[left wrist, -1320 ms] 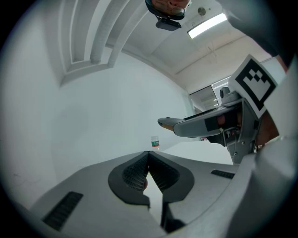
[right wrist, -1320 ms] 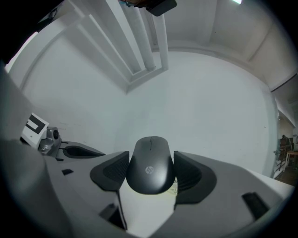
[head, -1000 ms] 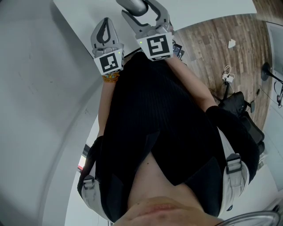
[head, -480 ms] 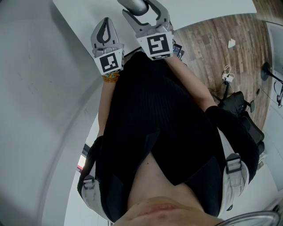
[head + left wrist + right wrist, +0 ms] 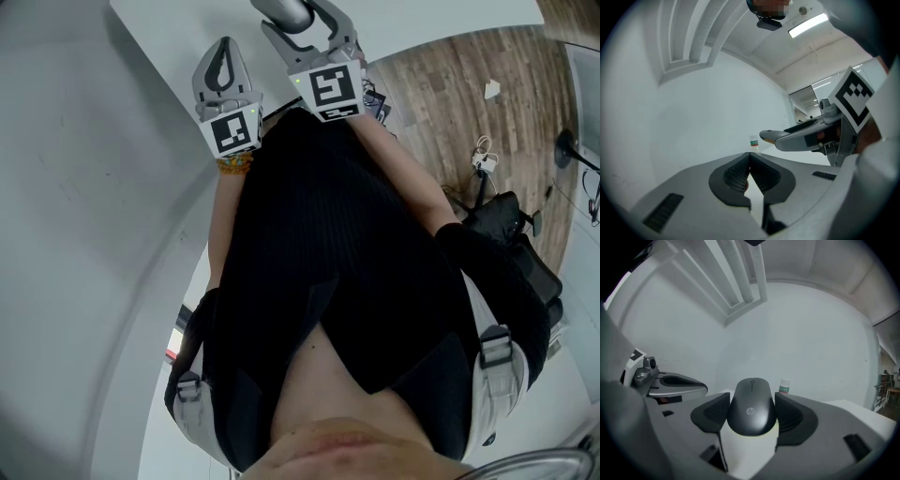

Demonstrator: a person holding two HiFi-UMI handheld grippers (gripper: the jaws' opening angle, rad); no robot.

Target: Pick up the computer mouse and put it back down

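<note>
— Risk check, starting with the dark grey rounded plastic computer mouse (image 5: pixel 752 411): held where?
— Clamped by its two flanks between the black ribbed pads (image 5: pixel 712 412) of the right gripper (image 5: pixel 305 33), wheel end pointing away, logo facing up. Seemingly just over the white table (image 5: pixel 848 405); cannot tell for certain whether lifted clear or resting on it.
— Likely to slip?
— Possibly. Smooth curved shell, gripped only at the sides: could squirt forward or tip nose-down if squeezed unevenly or swung fast. Better kept level and lowered slowly.
— And on setting down?
— Drop and bounce on the hard top if let go too high; skid if let go while tilted. Scraped underside or a clicked button if pressed down too hard.
— Anything close enough to hit?
— Not much. Small clear bottle with a green label (image 5: pixel 784 386) standing upright farther back on the table, well apart from the mouse. Reachable only by a long forward overshoot.
— Left side?
— Grey left gripper (image 5: pixel 750 161) empty, jaws pressed together, hovering just beside the right one. Close enough for a bump in case of sideways drift, so best held off
</note>
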